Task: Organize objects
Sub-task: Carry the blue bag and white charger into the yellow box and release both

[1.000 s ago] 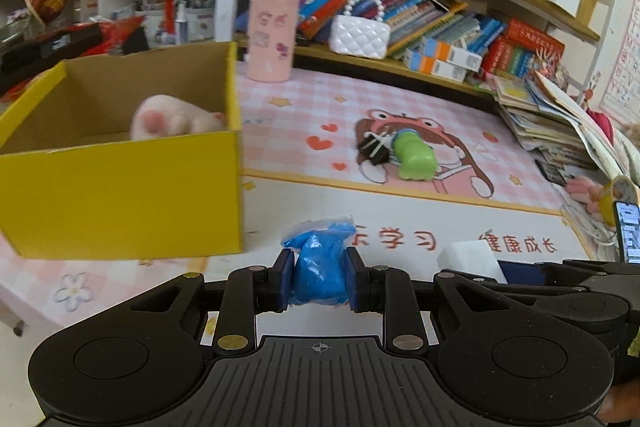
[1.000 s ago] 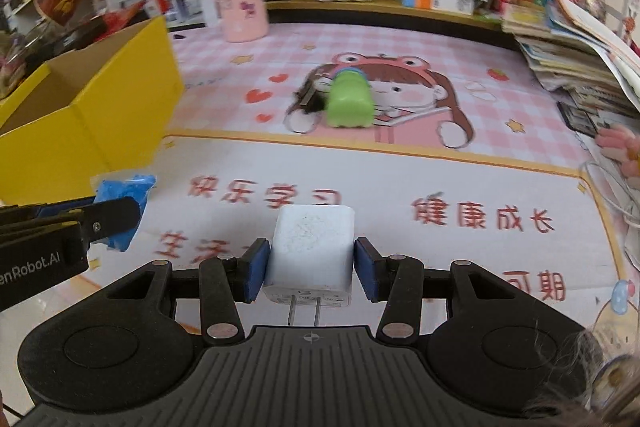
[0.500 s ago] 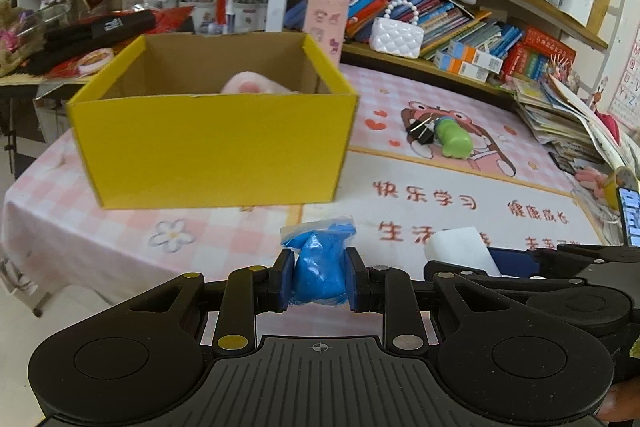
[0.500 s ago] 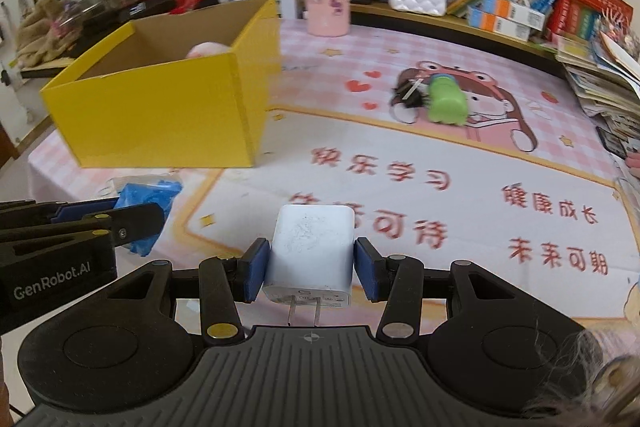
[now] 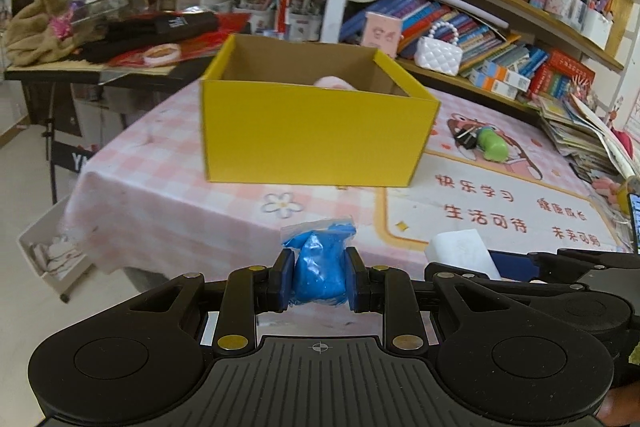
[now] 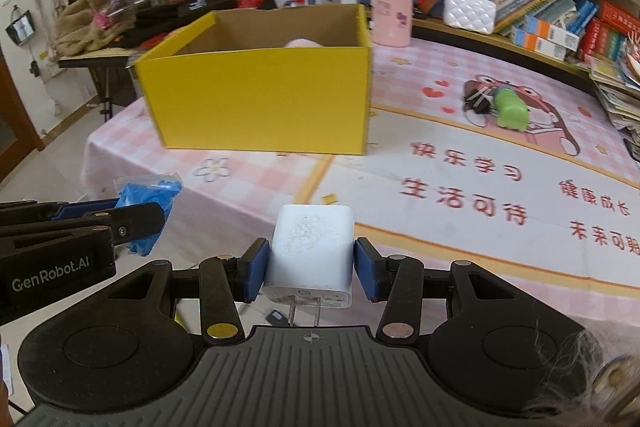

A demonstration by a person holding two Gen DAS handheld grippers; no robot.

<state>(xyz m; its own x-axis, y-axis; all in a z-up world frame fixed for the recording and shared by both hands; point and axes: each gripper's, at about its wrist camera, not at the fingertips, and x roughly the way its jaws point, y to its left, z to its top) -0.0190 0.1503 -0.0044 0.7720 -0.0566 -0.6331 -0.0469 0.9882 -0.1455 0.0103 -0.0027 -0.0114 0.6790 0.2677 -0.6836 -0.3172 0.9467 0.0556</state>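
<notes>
Left gripper: I have its blue pads pressed on a small blue bag, carried in the air off the near edge of the table.
Right gripper: I see it clamped on a white charger, prongs pointing back at my camera, just beside the left one.
Yellow box: open-topped, on the pink checked cloth ahead of both grippers; a pink soft thing shows over its rim.
Green bottle: lying on the cartoon mat, right of the box, touching a black clip.
Pink cup: upright behind the box.
</notes>
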